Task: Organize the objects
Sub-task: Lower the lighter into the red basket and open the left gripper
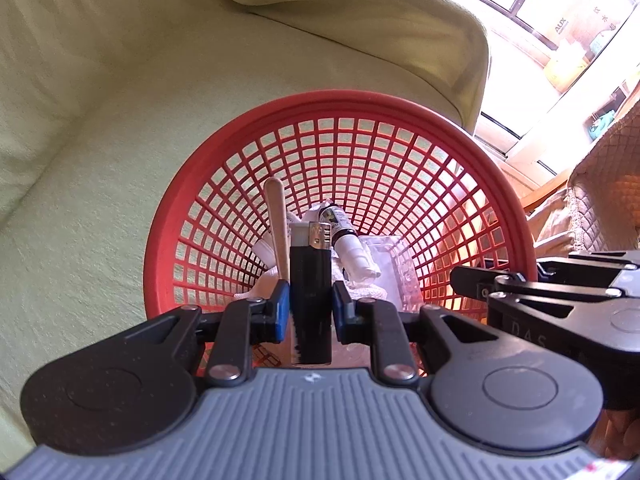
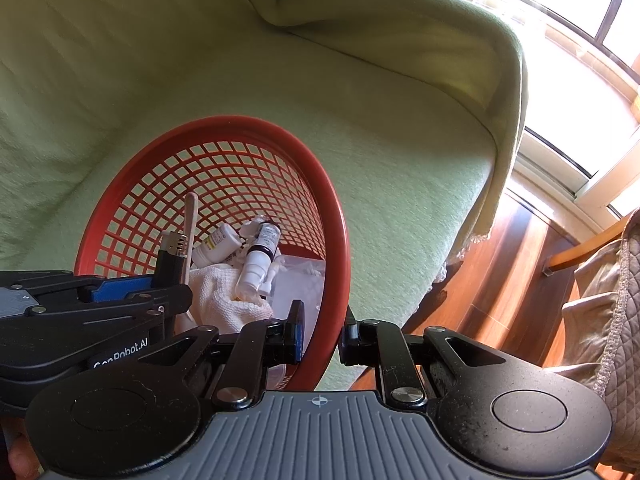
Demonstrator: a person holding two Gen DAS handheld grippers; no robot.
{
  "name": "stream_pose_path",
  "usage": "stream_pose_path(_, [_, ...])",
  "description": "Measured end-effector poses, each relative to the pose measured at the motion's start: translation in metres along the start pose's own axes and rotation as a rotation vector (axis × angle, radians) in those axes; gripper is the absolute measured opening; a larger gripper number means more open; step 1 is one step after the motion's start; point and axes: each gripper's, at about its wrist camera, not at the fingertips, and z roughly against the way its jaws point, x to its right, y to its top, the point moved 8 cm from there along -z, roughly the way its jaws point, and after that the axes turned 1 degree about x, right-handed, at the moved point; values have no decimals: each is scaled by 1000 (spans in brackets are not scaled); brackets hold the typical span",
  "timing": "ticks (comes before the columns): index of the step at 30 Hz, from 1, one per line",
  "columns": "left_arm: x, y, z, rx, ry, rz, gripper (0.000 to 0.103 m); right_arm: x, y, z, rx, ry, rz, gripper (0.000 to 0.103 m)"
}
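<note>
Blue-padded jaws of the left gripper (image 1: 310,308) are closed on a black plastic lighter with a silver metal top (image 1: 311,280), held upright over the round red plastic lattice basket (image 1: 360,98). The basket's red rim is clamped between the jaws of the right gripper (image 2: 322,340). Inside the basket are seen a flat wooden stick (image 2: 189,232), white spray bottles (image 2: 256,264), a white woven cloth (image 2: 224,300) and a clear plastic bag (image 2: 300,280). The basket is set on a pale green covered sofa (image 2: 400,184).
</note>
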Motion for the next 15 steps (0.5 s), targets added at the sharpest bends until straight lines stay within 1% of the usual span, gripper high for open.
stream_pose_path(2, [5,2,5,30,-16,-30,18,2,0,-1,0,3,-5,13])
stream_pose_path(4, [8,4,8,42,-25,-48,28,4,-1,-2,-4,3,-10,13])
stream_pose_path(5, [9,4,9,45,-27,-52,34,4,-1,-2,-4,3,-14,13])
stream_pose_path(8, [9,4,12,47,-28,-54,43,5,-1,-2,-5,10,-24,13])
stream_pose_path(10, [7,3,15,50,-36,-47,44,6,-2,-2,-5,12,-26,13])
stream_pose_path(12, [3,3,18,53,-37,-41,48,8,-2,-2,-5,13,-32,13])
stream_pose_path(15, [-4,1,23,57,-29,-37,48,11,-2,-2,-6,17,-43,13])
